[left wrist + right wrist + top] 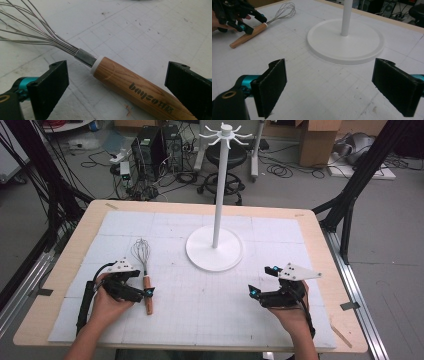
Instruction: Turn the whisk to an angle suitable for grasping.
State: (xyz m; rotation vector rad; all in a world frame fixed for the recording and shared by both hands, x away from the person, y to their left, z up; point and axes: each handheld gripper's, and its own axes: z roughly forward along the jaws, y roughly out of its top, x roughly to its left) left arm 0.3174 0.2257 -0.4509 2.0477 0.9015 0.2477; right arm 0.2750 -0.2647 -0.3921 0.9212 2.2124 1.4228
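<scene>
A whisk (147, 296) with a wooden handle and steel wires lies flat on the white mat (210, 310), left of centre, wires pointing away from me. My left gripper (143, 284) is low over the handle's wire end. In the left gripper view the handle (130, 82) runs between the two black jaws of the left gripper (117, 72), with a gap on each side, so it is open. My right gripper (263, 280) hovers open over bare mat at the right, and in its own view the right gripper (329, 65) has nothing between its jaws.
A white stand (215, 251) with a round base, a tall pole and hooked arms at the top stands on the mat behind centre. Its base (345, 42) lies just ahead of the right gripper. The wooden table's edges frame the mat; cables, computers and a stool sit beyond.
</scene>
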